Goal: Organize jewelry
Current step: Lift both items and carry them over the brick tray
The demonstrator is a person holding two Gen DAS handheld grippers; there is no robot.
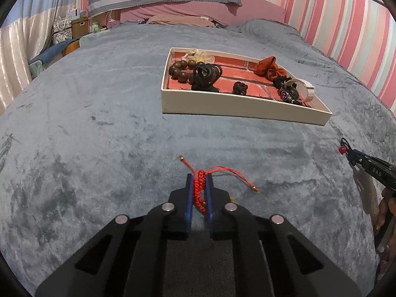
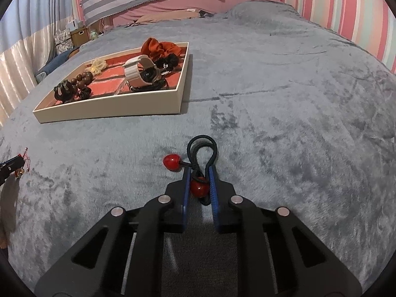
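Grey bed blanket [image 1: 99, 136] carries tray [image 1: 222, 109]. Red cord bracelet [image 1: 200, 190], light and limp, is pinched mid-braid by left jaws; black hair tie [image 2: 201, 153], soft, bead-ended, is clamped by right jaws.

The blanket [image 2: 284, 128] was matt, plush grey fleece. The tray [image 1: 222, 104] had smooth matt card walls. The braided cord bracelet [image 1: 200, 190] was red knotted thread. The hair tie [image 2: 201, 148] was black elastic cord with glossy red beads [image 2: 171, 162].
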